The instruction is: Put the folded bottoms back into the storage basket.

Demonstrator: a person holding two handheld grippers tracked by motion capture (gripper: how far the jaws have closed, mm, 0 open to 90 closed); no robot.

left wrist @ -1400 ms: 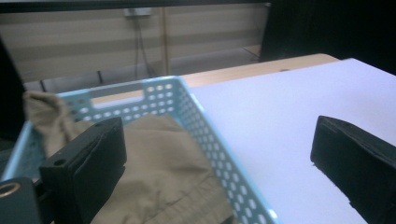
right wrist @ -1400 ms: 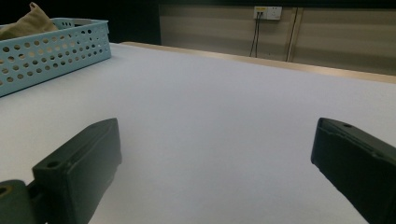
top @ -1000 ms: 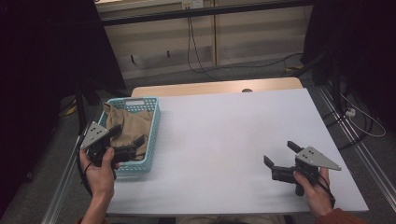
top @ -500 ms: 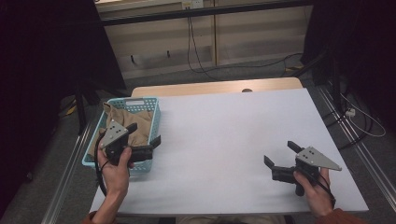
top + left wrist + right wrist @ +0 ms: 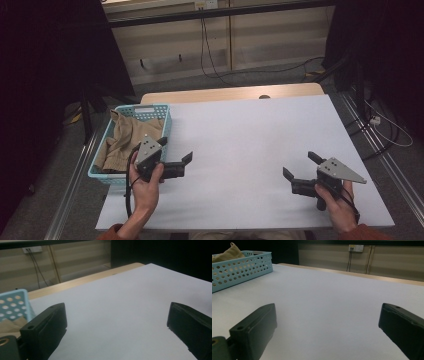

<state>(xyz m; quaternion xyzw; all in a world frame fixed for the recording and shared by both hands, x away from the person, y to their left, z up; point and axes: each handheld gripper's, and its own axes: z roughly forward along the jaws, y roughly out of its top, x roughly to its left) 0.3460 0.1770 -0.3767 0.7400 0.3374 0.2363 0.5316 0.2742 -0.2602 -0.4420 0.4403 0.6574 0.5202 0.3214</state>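
Observation:
A light blue perforated basket (image 5: pixel 143 108) stands at the table's left edge with a crumpled tan cloth (image 5: pixel 129 138) inside. My left gripper (image 5: pixel 175 149) is held open just right of the basket, over the white tabletop (image 5: pixel 250 135), jaws pointing right and holding nothing. In the left gripper view the gripper (image 5: pixel 116 322) has its jaws wide apart, with the basket's corner (image 5: pixel 15 303) and a bit of cloth (image 5: pixel 7 325) at the left. My right gripper (image 5: pixel 298 164) rests open near the front right. From the right gripper view, the gripper (image 5: pixel 327 322) faces the basket (image 5: pixel 242 267) and cloth (image 5: pixel 227 252) far off.
A strip of bare wood (image 5: pixel 230 94) runs along the table's far edge. Behind it stands a wall panel with hanging cables (image 5: pixel 207 45) and a power socket (image 5: pixel 355 248). Dark curtains flank both sides, and metal rails (image 5: pixel 75 180) run beside the table.
My left gripper has moved right, from over the basket's front edge to above the table beside it, still open. The right gripper has stayed put.

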